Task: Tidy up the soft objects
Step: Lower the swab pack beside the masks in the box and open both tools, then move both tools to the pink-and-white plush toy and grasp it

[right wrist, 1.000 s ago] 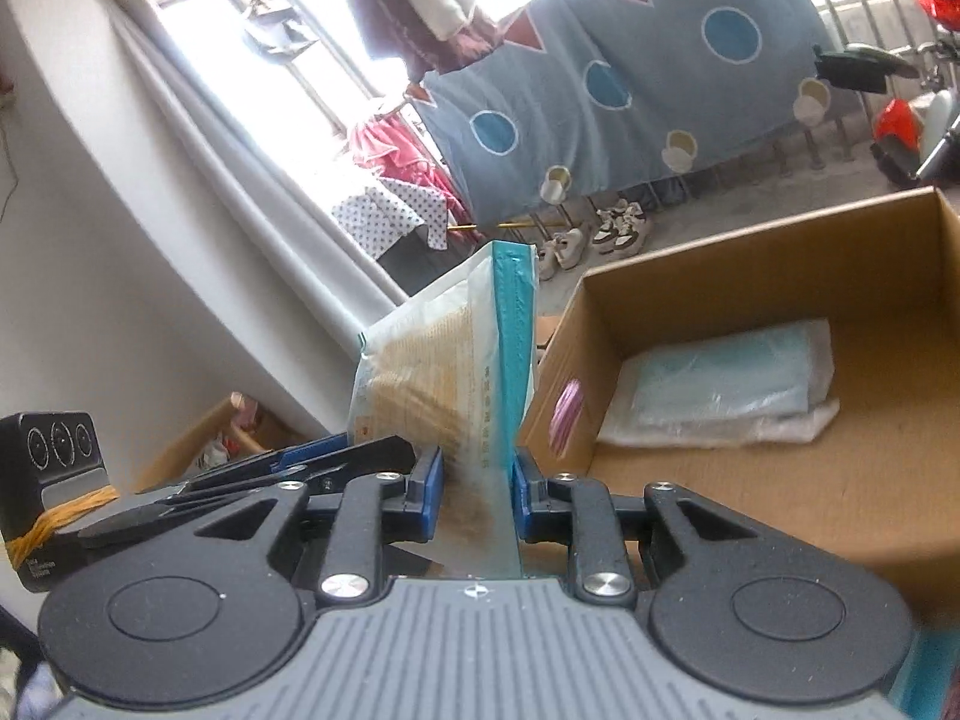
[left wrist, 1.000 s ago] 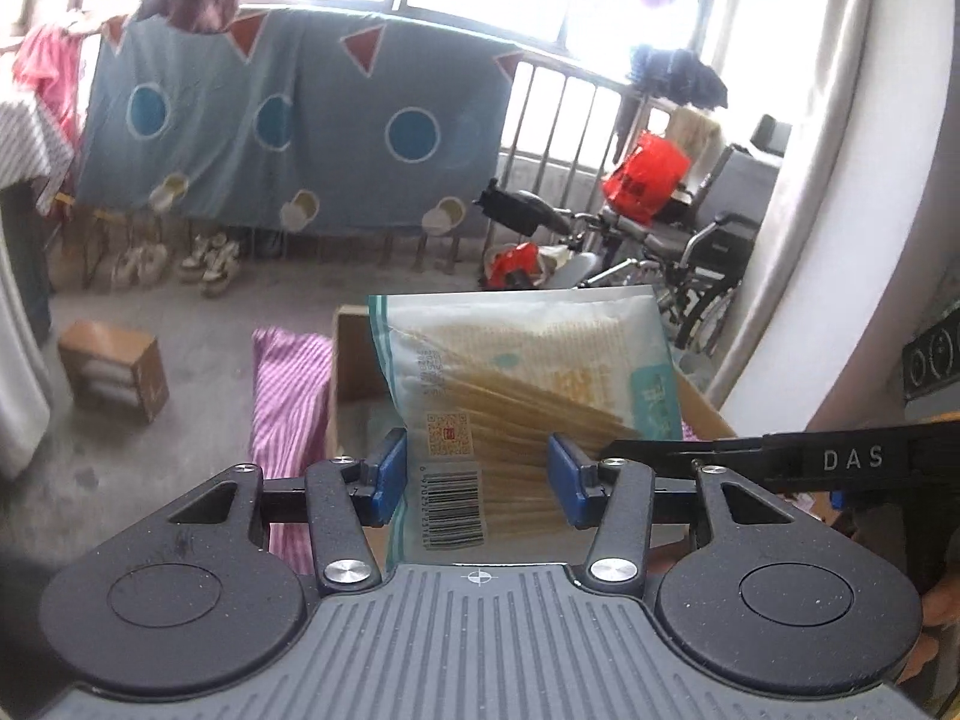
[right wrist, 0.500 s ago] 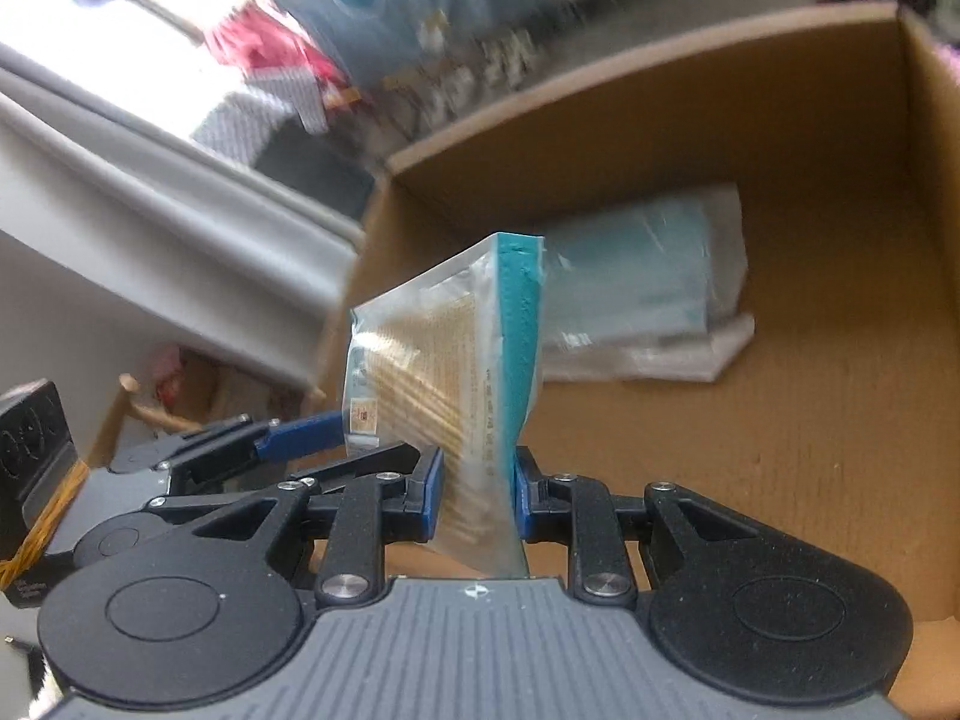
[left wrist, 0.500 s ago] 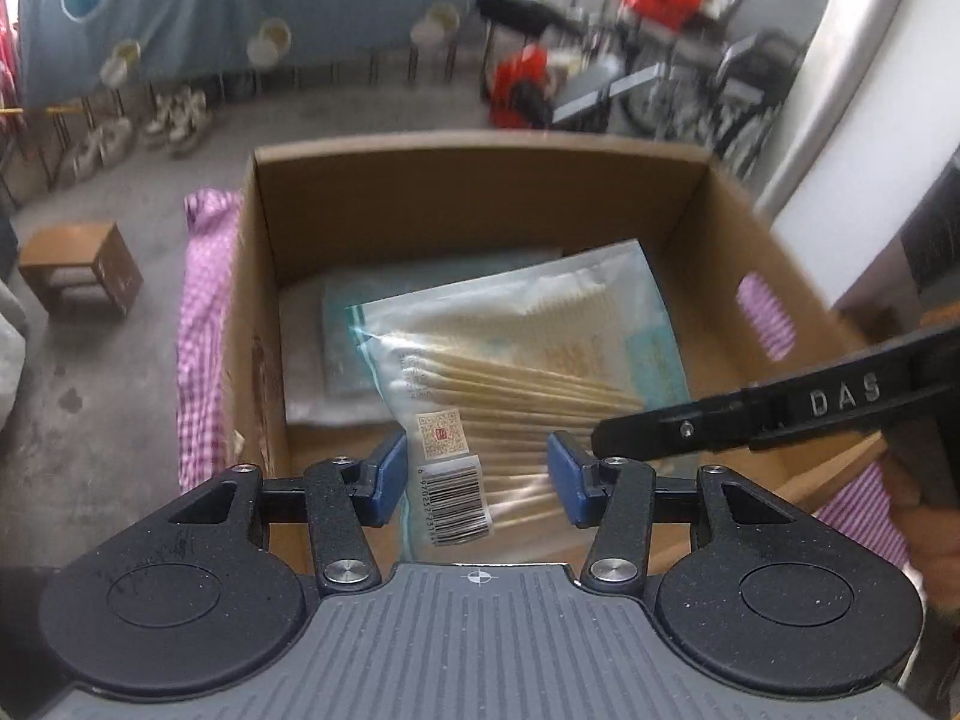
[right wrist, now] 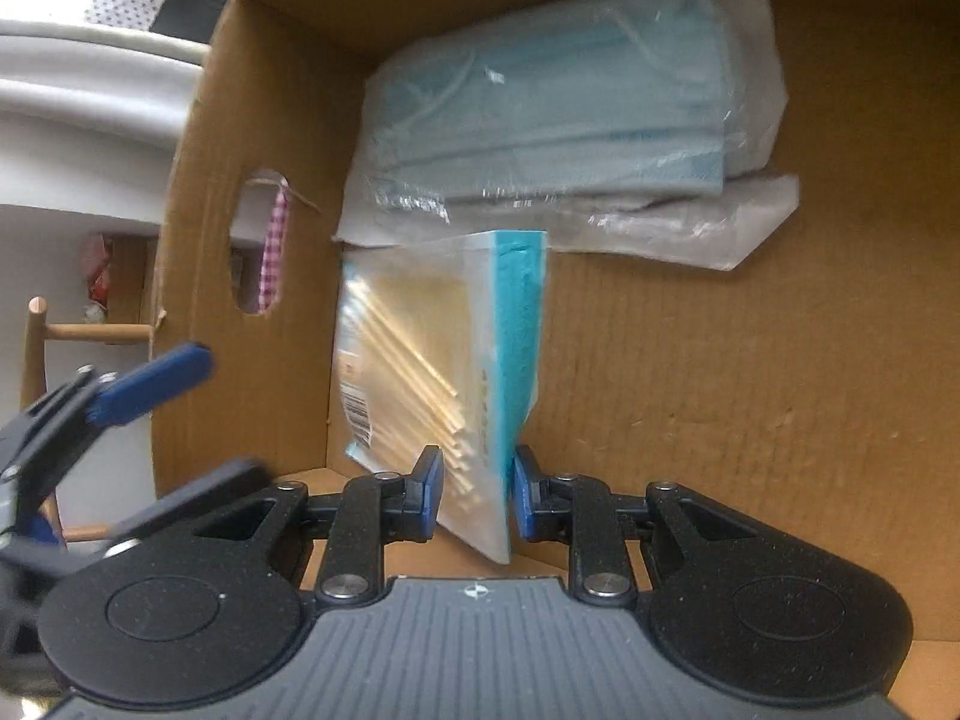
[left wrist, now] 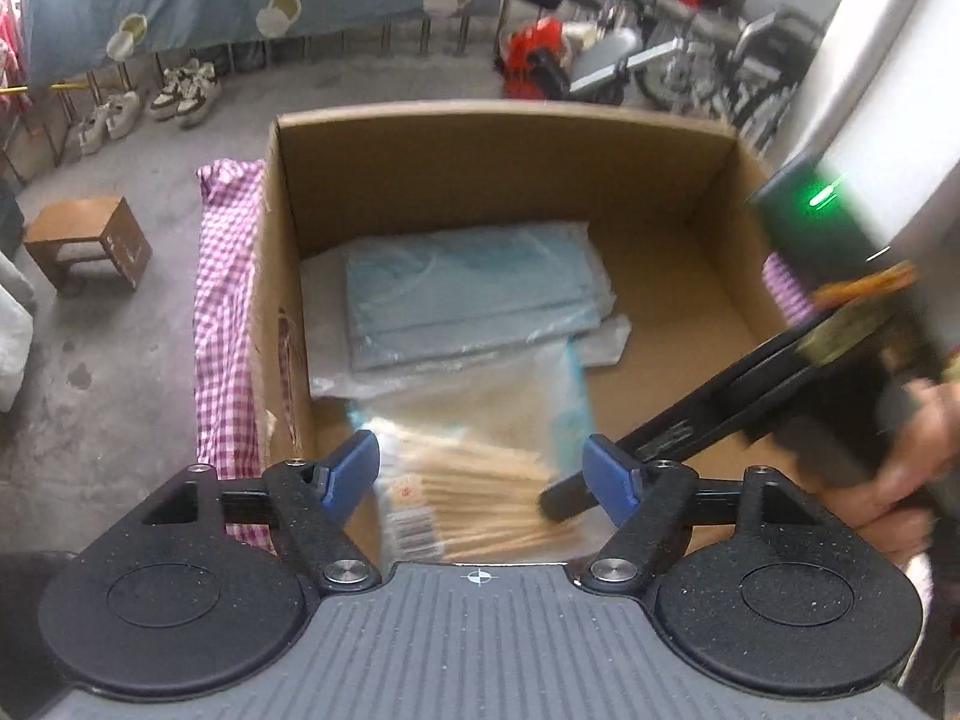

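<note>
Your right tongs (right wrist: 475, 495) are pinching the lower edge of the cotton-swab bag (right wrist: 441, 369), holding it on edge inside the cardboard box (right wrist: 750, 360), close to the wall with the handle hole (right wrist: 259, 240). Your left tongs (left wrist: 483, 471) are standing spread, having just been opening; the bag (left wrist: 480, 480) is sitting between their blue pads (left wrist: 351, 468) without either one touching it. Beyond the bag, a pack of blue face masks (right wrist: 552, 96) is lying flat on the box floor atop another clear wrapper (right wrist: 708, 228). A pink checked cloth (left wrist: 225, 324) is hanging beside the box. Your right hand (left wrist: 900, 468) is gripping its tool's handle.
</note>
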`<action>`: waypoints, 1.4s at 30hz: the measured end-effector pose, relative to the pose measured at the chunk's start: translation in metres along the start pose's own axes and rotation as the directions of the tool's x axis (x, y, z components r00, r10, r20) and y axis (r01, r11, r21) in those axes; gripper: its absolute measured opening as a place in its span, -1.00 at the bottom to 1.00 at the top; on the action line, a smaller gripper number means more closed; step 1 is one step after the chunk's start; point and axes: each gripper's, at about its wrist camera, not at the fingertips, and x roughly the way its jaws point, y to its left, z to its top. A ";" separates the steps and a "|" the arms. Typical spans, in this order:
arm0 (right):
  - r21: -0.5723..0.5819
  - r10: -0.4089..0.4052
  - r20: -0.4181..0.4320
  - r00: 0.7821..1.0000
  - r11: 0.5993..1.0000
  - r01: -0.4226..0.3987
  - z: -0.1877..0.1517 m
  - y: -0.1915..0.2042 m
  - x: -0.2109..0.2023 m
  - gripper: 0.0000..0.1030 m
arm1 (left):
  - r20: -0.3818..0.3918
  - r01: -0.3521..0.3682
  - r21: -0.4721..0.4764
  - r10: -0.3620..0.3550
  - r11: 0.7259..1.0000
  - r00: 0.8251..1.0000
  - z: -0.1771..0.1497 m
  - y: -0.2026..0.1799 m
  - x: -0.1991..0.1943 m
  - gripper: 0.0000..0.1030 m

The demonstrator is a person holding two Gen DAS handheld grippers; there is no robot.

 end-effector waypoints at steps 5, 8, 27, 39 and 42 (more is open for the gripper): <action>0.004 0.014 -0.013 1.000 1.000 -0.014 0.005 0.010 0.009 -0.49 | 0.120 0.030 -0.021 -0.028 0.999 0.992 0.001 0.000 -0.026 0.72; 0.016 0.027 -0.013 1.000 1.000 -0.026 0.012 0.012 0.016 -0.45 | 0.181 0.034 -0.013 -0.031 0.999 0.983 -0.003 0.000 -0.034 0.78; -0.108 0.162 0.488 0.858 0.986 -0.125 -0.104 0.020 -0.151 0.57 | 0.452 0.102 -0.099 -0.046 0.990 0.891 -0.075 0.017 -0.105 0.99; -0.121 0.172 0.685 0.708 0.985 -0.122 -0.240 -0.012 -0.158 0.85 | 0.407 0.174 -0.136 -0.105 0.975 0.907 -0.133 0.011 -0.099 0.99; -0.119 0.193 0.679 0.708 0.981 -0.153 -0.248 -0.019 -0.139 0.84 | 0.362 0.201 -0.110 -0.149 0.973 0.920 -0.144 -0.004 -0.084 0.99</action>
